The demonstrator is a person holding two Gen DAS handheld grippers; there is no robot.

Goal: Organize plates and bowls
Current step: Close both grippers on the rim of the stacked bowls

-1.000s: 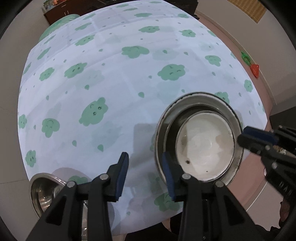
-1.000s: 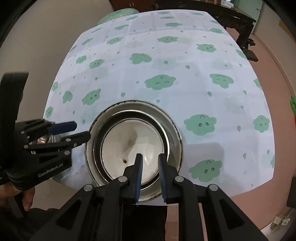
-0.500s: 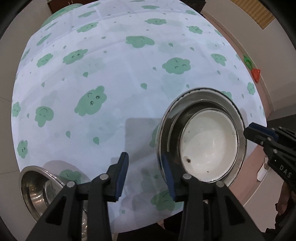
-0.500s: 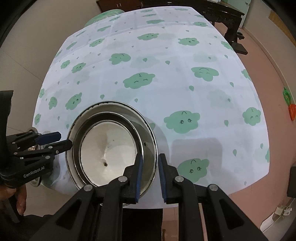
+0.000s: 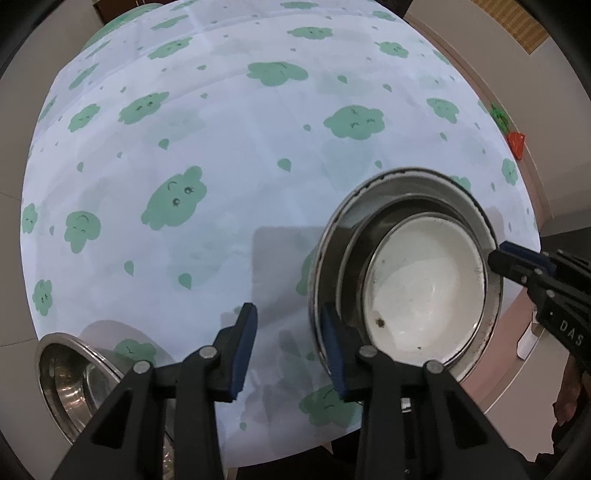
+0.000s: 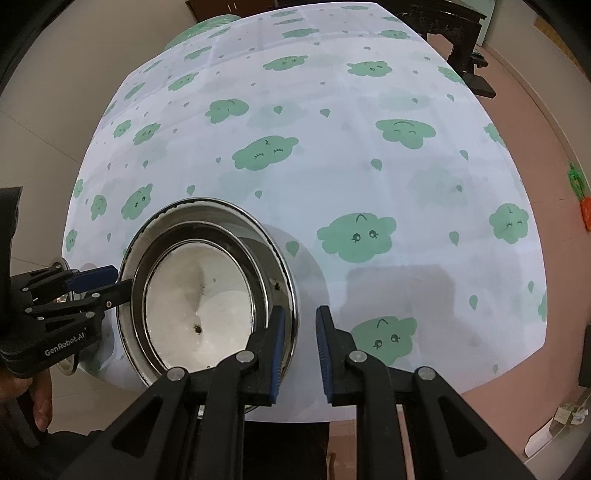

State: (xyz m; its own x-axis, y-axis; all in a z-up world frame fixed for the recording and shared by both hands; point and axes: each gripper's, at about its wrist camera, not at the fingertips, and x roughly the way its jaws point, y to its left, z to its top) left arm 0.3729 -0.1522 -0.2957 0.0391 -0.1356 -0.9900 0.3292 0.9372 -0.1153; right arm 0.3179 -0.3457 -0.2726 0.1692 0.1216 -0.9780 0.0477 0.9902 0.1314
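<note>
**A:** What's the surface like?

**B:** A table under a white tablecloth (image 5: 229, 155) printed with green smiling clouds and droplets. To one side the floor (image 6: 532, 110) is pinkish, to the other it is pale tile. Dark wooden furniture (image 6: 458, 26) stands past the far end, and a small orange and green item (image 5: 515, 142) lies by the skirting.

**A:** And the dishes?

**B:** A nested stack sits near the table's front edge. It has a white bowl (image 5: 424, 291) with a few dark specks, set inside a smaller steel bowl (image 5: 354, 251), itself inside a large steel bowl (image 5: 325, 251).

**A:** The grippers?

**B:** They flank the stack. The left gripper (image 5: 287, 310) points down with its jaws well apart, though they have just closed a little. Only cloth shows between them, and its right pad is right against the big bowl's outer wall. I can't tell whether it touches. The right gripper (image 6: 301, 310) has a narrow gap between its pads and nothing pinched. Its left pad overlaps the large bowl's rim.

**A:** Does each camera catch something the other misses?

**B:** The left one shows another steel bowl (image 5: 70, 373) at the near left corner, with more steel nested inside. From the right camera only a sliver of it peeks from behind the left gripper. The right camera shows the person's hand (image 6: 37, 398) on the left gripper's handle and the lettering on its body.
</note>
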